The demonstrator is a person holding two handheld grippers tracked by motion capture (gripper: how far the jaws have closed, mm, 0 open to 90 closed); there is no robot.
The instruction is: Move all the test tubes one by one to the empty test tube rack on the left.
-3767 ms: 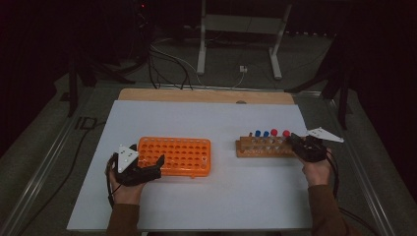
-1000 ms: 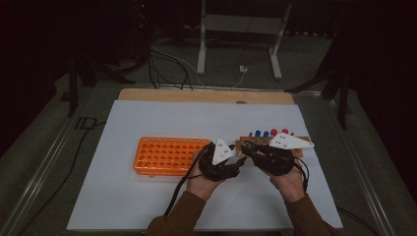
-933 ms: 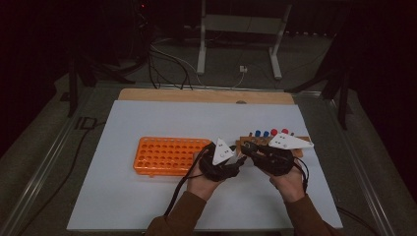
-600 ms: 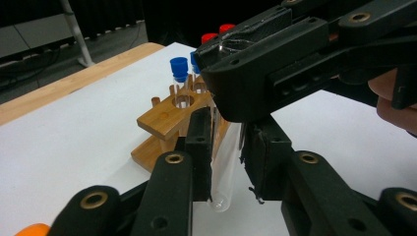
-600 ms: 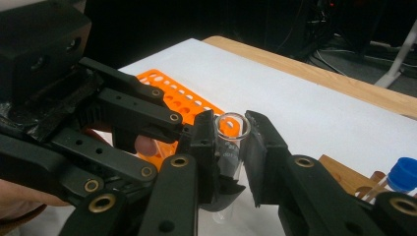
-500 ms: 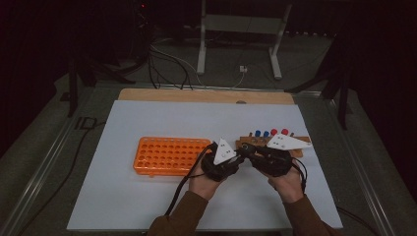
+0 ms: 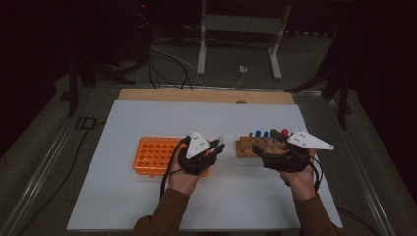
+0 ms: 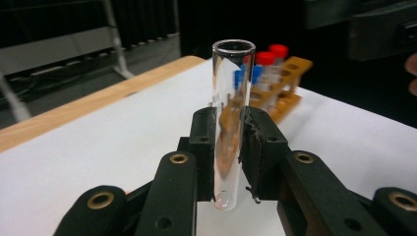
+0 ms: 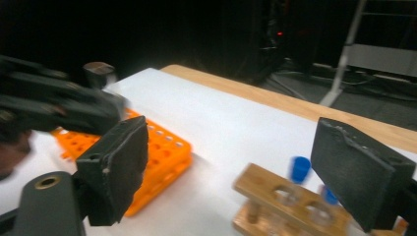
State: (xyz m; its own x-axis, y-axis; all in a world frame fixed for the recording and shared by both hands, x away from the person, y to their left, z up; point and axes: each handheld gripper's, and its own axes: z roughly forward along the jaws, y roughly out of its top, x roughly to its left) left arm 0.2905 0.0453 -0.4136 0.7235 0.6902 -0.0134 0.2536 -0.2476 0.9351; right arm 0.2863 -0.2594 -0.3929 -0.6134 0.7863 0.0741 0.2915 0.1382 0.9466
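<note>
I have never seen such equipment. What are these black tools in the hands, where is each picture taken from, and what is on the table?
A person sits at a white table and holds hand-operated tongs in each hand. One camera looks down from above; one camera rides on each tool.

The left tongs are shut on a clear, uncapped test tube, which stands upright between the pads. The right tongs are open, with nothing between them; their jaws have just been opening.

On the table lie an orange rack with many holes and a wooden rack that holds tubes with blue caps and a red cap.
</note>
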